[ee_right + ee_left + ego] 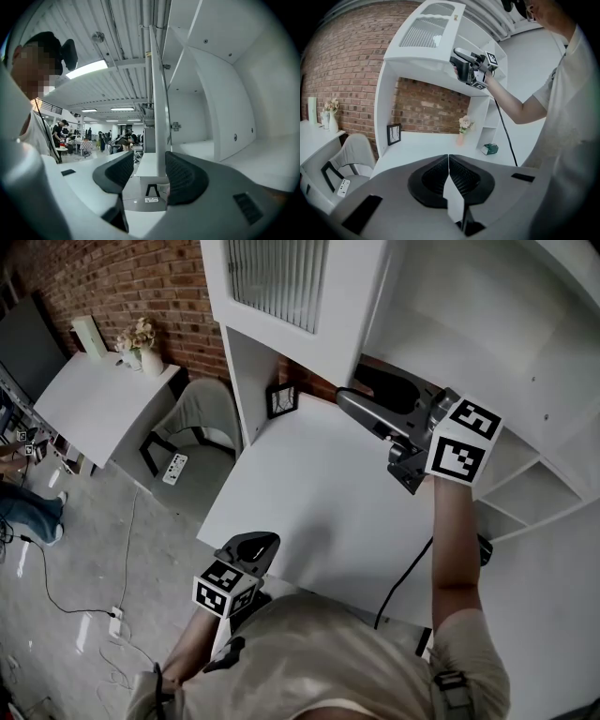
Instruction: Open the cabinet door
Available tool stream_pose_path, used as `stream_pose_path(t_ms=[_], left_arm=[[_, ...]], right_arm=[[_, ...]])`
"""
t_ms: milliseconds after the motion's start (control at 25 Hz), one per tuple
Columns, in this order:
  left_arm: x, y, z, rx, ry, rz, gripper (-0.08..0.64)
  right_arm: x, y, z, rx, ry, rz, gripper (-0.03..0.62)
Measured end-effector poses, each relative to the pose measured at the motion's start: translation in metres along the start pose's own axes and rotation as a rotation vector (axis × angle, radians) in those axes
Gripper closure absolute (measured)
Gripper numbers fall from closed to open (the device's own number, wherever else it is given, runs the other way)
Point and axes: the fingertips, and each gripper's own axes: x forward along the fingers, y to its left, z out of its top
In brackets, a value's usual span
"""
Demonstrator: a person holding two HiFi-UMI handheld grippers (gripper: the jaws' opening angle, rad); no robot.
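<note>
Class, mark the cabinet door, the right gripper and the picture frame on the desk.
cabinet door (277,277), head view, on its slatted panel.
right gripper (354,395), head view, between its fingertips.
picture frame (393,134), left gripper view, middle of the frame.

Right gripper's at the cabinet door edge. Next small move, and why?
Probably close the right gripper on the door edge: the edge stands between its open jaws, unclamped, and the cabinet interior already shows beside it.
</note>
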Motion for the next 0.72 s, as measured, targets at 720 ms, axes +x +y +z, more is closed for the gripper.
stream_pose_path(t_ms=[720], left_arm=[[-0.014, 0.004, -0.008, -0.035, -0.012, 0.040, 0.541]], right_arm=[[0.039, -0.005, -0.004, -0.075, -0.013, -0.119, 0.362]])
